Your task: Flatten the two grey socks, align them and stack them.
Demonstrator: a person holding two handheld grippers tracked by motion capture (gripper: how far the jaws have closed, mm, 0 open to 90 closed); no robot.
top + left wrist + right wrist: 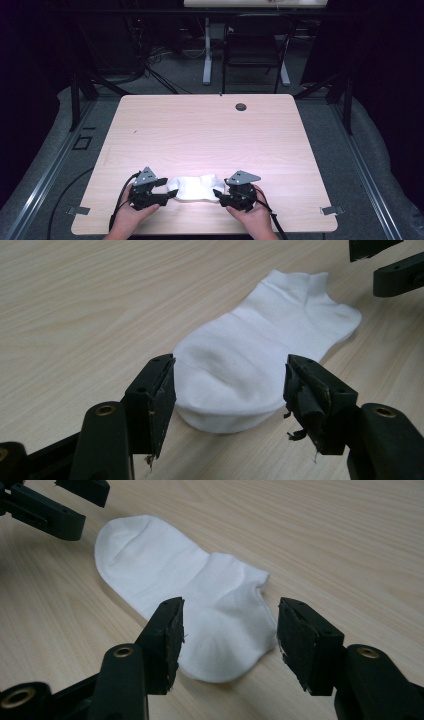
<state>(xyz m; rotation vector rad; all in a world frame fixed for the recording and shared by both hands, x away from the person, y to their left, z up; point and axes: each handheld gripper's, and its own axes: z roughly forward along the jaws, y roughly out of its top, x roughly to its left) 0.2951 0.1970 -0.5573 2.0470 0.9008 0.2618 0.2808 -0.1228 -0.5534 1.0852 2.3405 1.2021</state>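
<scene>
Sock (194,187) lies flat on the table (210,130); left claw (165,191) and right claw (217,193) gape wide, empty (a shallow pinch could slip off).

The pale wooden table (210,135) lies bare across its far and middle stretch, broken by a small dark round grommet (241,106) near the far edge. At the near edge, a flat white ankle sock (195,187) fills the gap between the left gripper (167,191) and the right gripper (219,195), both wide-jawed, one at each end.
</scene>
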